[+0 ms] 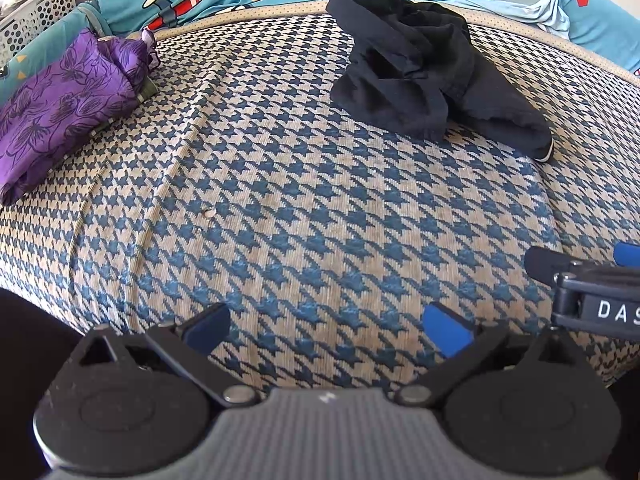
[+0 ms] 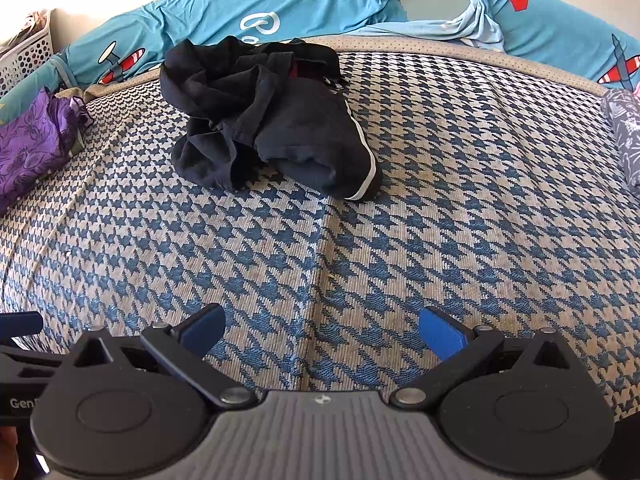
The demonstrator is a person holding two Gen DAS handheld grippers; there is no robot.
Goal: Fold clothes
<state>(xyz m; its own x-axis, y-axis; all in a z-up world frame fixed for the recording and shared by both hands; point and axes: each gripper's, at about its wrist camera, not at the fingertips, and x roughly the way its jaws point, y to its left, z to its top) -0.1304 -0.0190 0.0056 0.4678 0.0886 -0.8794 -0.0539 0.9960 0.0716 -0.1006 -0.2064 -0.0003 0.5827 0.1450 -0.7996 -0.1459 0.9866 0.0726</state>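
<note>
A crumpled black garment with a white stripe lies in a heap on the houndstooth mat, toward the far side. The right wrist view shows the same black garment ahead and slightly left on the mat. My left gripper hovers open over bare mat, well short of the garment, nothing between its blue pads. My right gripper is also open and empty over the mat. The right gripper's tips show at the right edge of the left wrist view.
A folded purple floral cloth lies at the mat's left side. A teal cartoon-print sheet borders the far edge. A white perforated basket stands at the far left. A grey patterned folded cloth sits at the right edge.
</note>
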